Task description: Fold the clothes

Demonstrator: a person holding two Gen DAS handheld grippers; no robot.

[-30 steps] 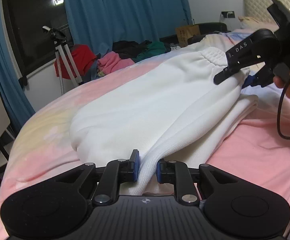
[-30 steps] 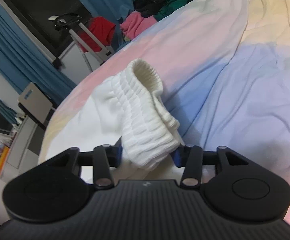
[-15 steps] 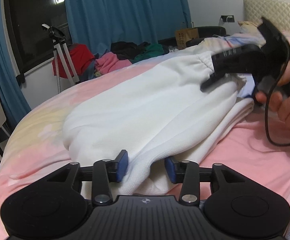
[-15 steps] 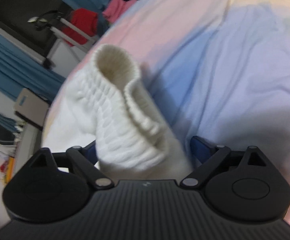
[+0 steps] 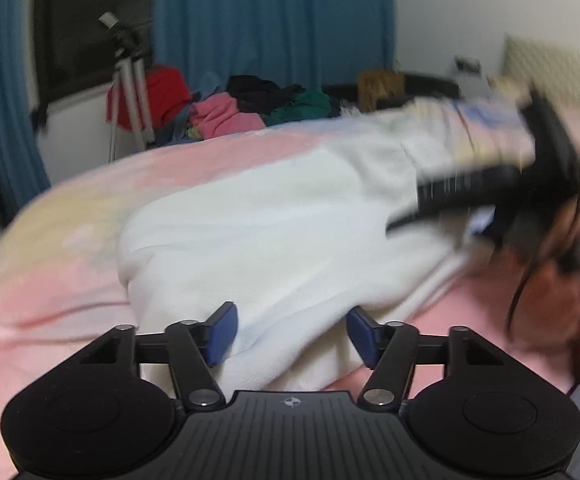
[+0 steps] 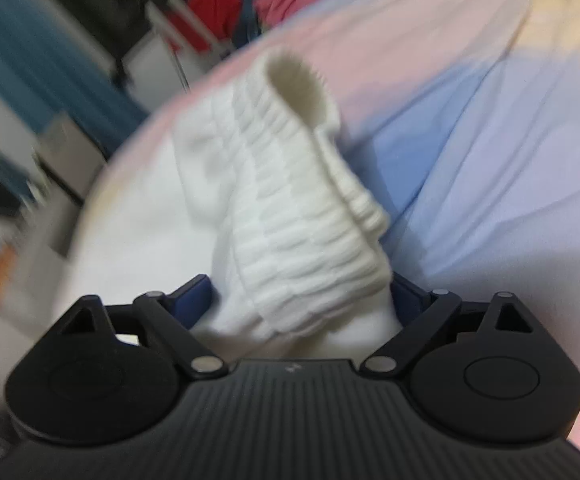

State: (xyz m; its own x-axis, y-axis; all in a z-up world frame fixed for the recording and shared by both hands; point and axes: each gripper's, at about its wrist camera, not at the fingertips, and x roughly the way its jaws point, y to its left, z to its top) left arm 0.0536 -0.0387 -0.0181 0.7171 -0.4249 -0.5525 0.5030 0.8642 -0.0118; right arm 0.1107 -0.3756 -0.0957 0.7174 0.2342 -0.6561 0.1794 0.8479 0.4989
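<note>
Left wrist view, from left to right. At the far left hang blue curtains (image 5: 6, 120) beside a dark window; a tripod (image 5: 128, 92) stands in front of it, next to a red item (image 5: 162, 92). A heap of pink, black and green clothes (image 5: 258, 108) lies at the far edge of the bed (image 5: 50, 280), whose cover is pink and pale yellow. The white garment (image 5: 270, 232) lies across the middle of the bed, loosely folded in layers, with one corner reaching between the blue pads of the left claw (image 5: 291, 330). The left claw is spread wide; its pads stand on either side of the cloth and do not press on it. At the right, motion-blurred, the right claw (image 5: 421, 212) sits over the far end of the garment, held by the person's hand (image 5: 549, 296).

Right wrist view, from left to right. Blurred furniture and the blue curtains (image 6: 30, 52) fill the left edge. The ribbed waistband (image 6: 290, 208) of the white garment (image 6: 150, 248) rises upright in the centre, its lower end lying between the pads of the right claw (image 6: 301, 300). This claw is also spread, with its linkage arms angled outward; the waistband fills the gap between the pads, and contact on either side cannot be judged through the blur. To the right the bed (image 6: 489, 160) cover shows lavender, blue and pink.
</note>
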